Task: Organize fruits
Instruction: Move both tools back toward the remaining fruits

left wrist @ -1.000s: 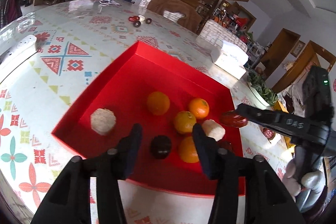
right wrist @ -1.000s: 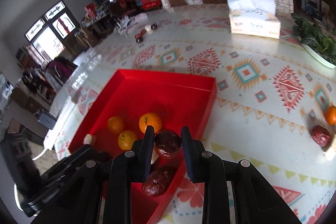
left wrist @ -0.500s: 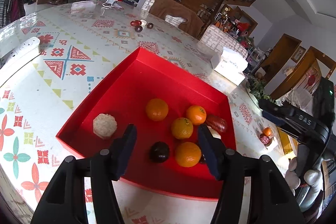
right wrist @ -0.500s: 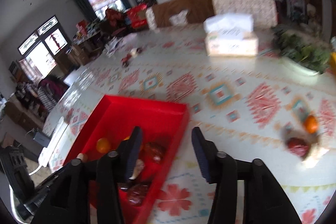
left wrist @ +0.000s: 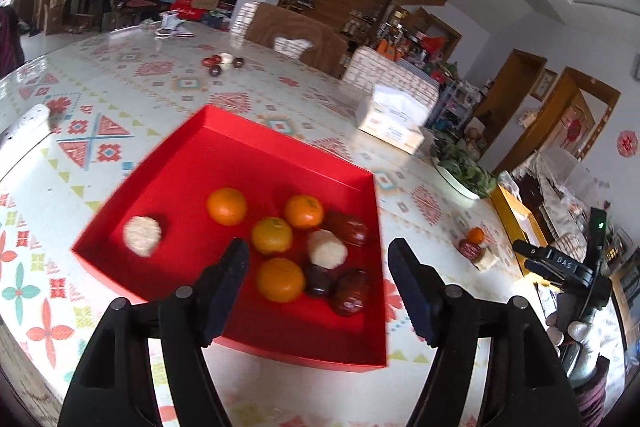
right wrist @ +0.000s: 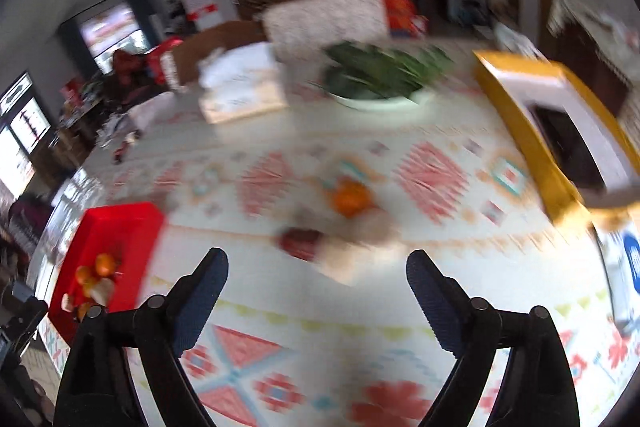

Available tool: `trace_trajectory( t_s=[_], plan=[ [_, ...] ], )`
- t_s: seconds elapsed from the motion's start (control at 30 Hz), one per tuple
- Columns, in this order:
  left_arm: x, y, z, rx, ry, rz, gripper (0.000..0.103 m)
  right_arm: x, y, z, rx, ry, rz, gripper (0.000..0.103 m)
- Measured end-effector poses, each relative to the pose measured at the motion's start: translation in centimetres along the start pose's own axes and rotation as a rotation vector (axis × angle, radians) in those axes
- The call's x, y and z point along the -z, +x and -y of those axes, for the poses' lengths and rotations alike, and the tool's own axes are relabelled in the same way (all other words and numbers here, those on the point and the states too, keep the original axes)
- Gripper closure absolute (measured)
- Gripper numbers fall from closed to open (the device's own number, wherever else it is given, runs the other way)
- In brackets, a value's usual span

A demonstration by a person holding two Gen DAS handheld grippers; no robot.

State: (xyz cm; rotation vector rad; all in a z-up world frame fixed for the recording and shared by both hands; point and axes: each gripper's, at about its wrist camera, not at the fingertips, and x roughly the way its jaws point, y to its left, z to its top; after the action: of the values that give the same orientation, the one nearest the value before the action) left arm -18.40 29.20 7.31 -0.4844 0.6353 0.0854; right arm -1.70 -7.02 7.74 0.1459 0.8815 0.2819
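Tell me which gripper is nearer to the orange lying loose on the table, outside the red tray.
Right. The right gripper hangs open just short of the loose orange, which lies straight ahead of its jaws. The left gripper is open over the red tray, with that orange well off to its right.

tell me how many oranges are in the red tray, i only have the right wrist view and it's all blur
observer: Four round oranges lie in the shallow red tray.
operator: anything else in it
observer: Two pale rough balls and three dark red-to-black fruits, mostly at the tray's right side.
operator: left gripper holding something
observer: No, the left gripper is open and empty above the tray's near edge.
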Motion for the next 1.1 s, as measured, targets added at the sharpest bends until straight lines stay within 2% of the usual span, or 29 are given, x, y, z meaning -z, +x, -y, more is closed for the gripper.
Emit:
trace_trajectory(
  t_s=[0.1,0.2,0.43,0.6,0.73,0.9,1.0,1.1],
  plan=[
    [0.5,0.8,2.2,0.026,0.04,-0.024,0.032,0.5,-0.1,2.8,0.021,0.028,-0.02,0.014],
    [0.9,1.4,3.7,0.045,0.074,-0.047,0.032,0.9,-0.1,3.8,0.01,0.045,-0.034,0.02],
    [1.5,2.0,5.9,0.053,0.119,-0.076,0.031,-0.3,1.7,3.9,-0.014,0.064,-0.029,0.045],
    [1.7,2.3,6.2,0.055,0.119,-0.088,0.031,-2.5,5.2,4.4,0.015,0.111,-0.052,0.045],
    [1.6,2.3,6.3,0.048,0.13,-0.093,0.031,-2.1,7.5,4.2,-0.08,0.11,-0.144,0.047],
    [1.4,2.9,6.2,0.049,0.122,-0.102,0.031,-0.1,4.5,1.7,-0.269,-0.005,-0.173,0.048],
    [1.7,3.5,6.5,0.059,0.122,-0.118,0.031,0.3,2.4,2.2,-0.212,-0.024,-0.116,0.048],
    [2.1,4.2,7.1,0.071,0.132,-0.138,0.031,0.6,2.0,3.1,-0.163,-0.017,-0.099,0.048]
  ],
)
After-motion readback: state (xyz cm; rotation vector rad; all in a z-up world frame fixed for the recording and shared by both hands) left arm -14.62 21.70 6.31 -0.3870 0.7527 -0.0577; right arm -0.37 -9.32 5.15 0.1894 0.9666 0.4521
